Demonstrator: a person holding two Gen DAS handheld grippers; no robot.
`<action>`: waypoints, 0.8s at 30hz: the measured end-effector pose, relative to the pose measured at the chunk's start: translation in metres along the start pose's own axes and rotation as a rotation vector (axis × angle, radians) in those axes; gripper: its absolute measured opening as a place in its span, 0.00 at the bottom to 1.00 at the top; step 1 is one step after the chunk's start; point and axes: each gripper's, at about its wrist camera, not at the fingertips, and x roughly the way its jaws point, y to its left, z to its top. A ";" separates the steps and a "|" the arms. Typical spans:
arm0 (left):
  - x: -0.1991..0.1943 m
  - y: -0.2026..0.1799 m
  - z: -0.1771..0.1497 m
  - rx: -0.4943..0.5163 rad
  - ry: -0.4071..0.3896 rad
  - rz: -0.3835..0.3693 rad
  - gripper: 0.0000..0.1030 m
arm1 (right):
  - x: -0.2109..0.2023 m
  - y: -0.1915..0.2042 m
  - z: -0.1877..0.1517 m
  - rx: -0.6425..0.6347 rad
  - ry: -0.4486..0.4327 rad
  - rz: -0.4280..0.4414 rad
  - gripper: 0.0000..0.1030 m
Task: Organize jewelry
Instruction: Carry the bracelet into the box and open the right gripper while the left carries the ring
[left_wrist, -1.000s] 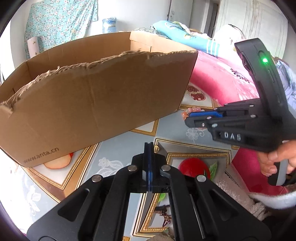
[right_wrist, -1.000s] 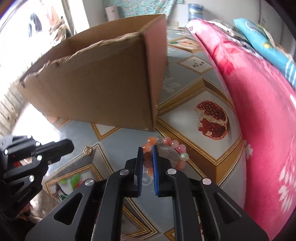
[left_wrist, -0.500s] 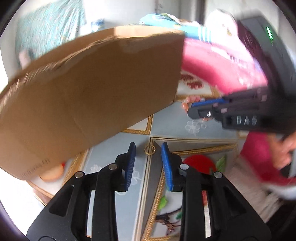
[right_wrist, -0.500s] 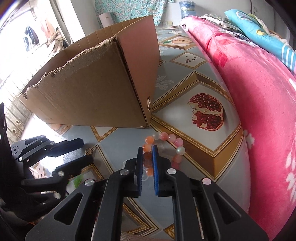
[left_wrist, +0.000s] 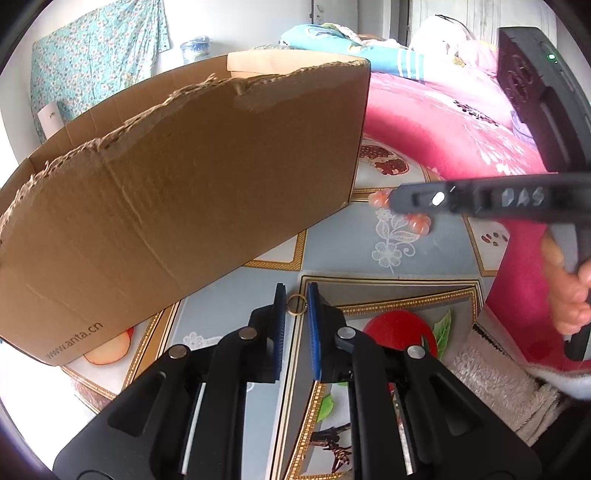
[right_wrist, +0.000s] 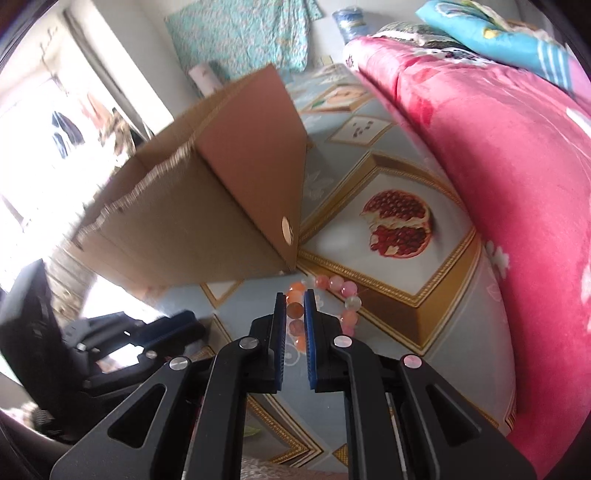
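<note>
A small gold ring (left_wrist: 296, 305) lies on the patterned floor mat between the blue pads of my left gripper (left_wrist: 296, 295), which is open around it and not clamped. A pink and orange bead bracelet (right_wrist: 334, 291) lies on the mat near the corner of the cardboard box (right_wrist: 207, 206). My right gripper (right_wrist: 294, 299) is shut on the near beads of the bracelet. In the left wrist view the right gripper (left_wrist: 395, 197) shows side-on over the bracelet (left_wrist: 419, 221), beside the box (left_wrist: 177, 192).
A pink blanket (right_wrist: 498, 155) on a bed borders the mat on the right. The open-topped cardboard box has a torn upper edge. A person's hand (left_wrist: 569, 291) holds the right gripper's handle. The mat (left_wrist: 369, 258) shows fruit prints.
My left gripper opened from shut and came down around the gold ring. My right gripper stayed closed on the bracelet and shifted slightly toward the box corner.
</note>
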 end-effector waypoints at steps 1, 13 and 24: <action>-0.001 0.001 -0.001 -0.006 0.000 -0.004 0.10 | -0.005 -0.003 0.001 0.016 -0.011 0.012 0.09; -0.066 0.028 0.010 -0.077 -0.157 -0.070 0.10 | -0.084 0.009 0.043 0.010 -0.258 0.178 0.09; -0.123 0.044 0.017 -0.140 -0.305 -0.081 0.10 | -0.023 0.087 0.157 -0.230 -0.027 0.160 0.09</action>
